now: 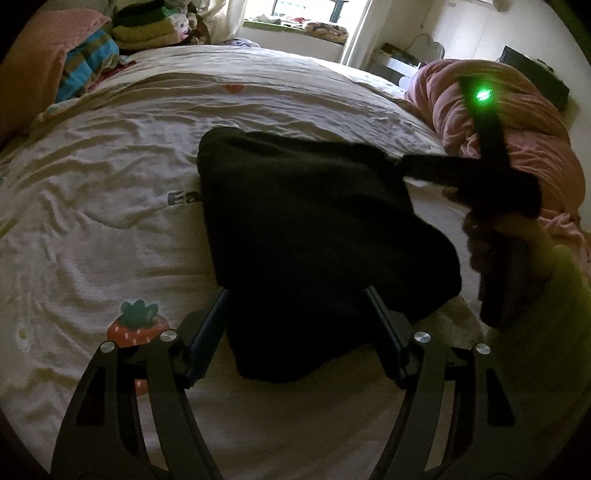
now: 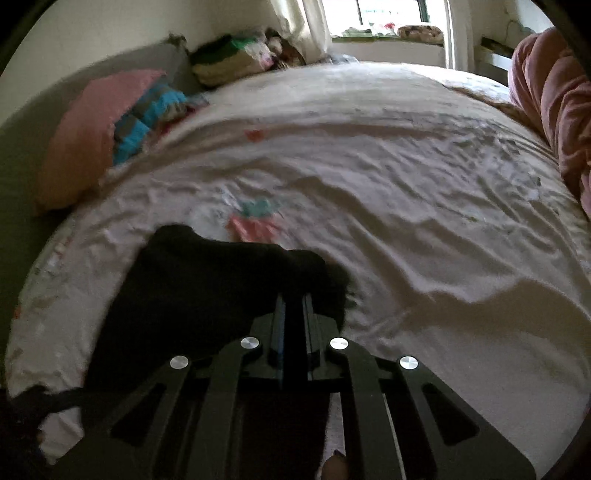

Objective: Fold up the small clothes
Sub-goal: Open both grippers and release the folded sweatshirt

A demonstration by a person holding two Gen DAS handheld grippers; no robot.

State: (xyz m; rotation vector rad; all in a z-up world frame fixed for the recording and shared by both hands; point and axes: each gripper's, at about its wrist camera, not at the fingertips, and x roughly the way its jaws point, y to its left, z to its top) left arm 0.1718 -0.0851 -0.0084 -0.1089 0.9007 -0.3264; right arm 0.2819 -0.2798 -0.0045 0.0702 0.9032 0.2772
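A black garment (image 1: 314,229) lies partly folded on the white printed bedsheet (image 1: 110,184). My left gripper (image 1: 295,295) is open, its fingers either side of the garment's near edge, just above it. My right gripper (image 2: 293,299) is shut on the black garment (image 2: 207,288) at its right edge. In the left wrist view the right gripper (image 1: 406,170) reaches in from the right, pinching the garment's far right corner, with a green light on its body.
A pink duvet (image 1: 517,147) is heaped along the bed's right side. A pink pillow (image 2: 85,136), a striped blue cloth (image 2: 147,118) and a pile of folded clothes (image 1: 147,26) sit at the far left. A window sill (image 1: 295,26) is beyond.
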